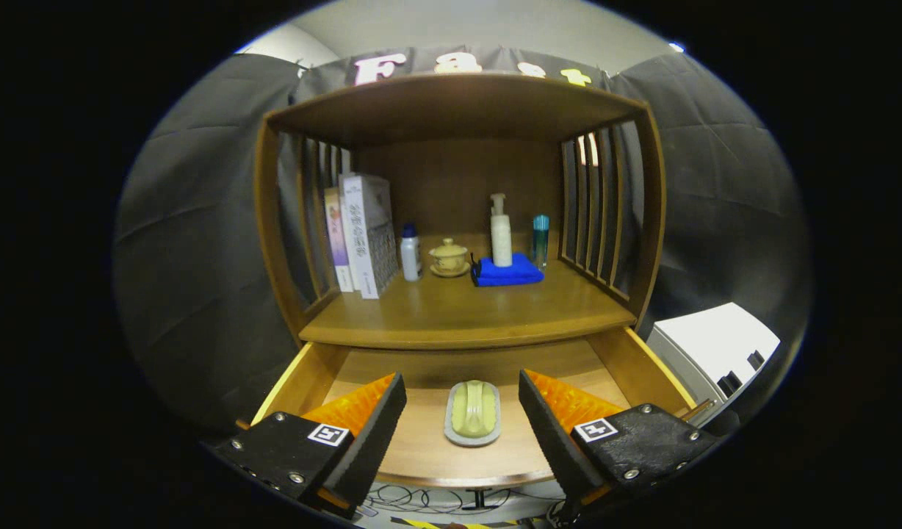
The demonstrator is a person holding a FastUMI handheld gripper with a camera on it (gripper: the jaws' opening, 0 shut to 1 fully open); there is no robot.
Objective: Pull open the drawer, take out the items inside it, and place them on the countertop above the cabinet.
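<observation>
The wooden drawer stands pulled out below the cabinet's countertop. Inside it lies a green soap bar on a grey oval dish, lengthwise on the drawer floor. My gripper hovers over the drawer, open wide, with the dish between the two fingertips and a little below them. Neither finger touches the dish.
On the countertop stand books, a small white bottle, a lidded cup on a saucer, a pump bottle on a folded blue cloth, and a blue tube. Slatted side panels flank the shelf. A white appliance sits right of the drawer.
</observation>
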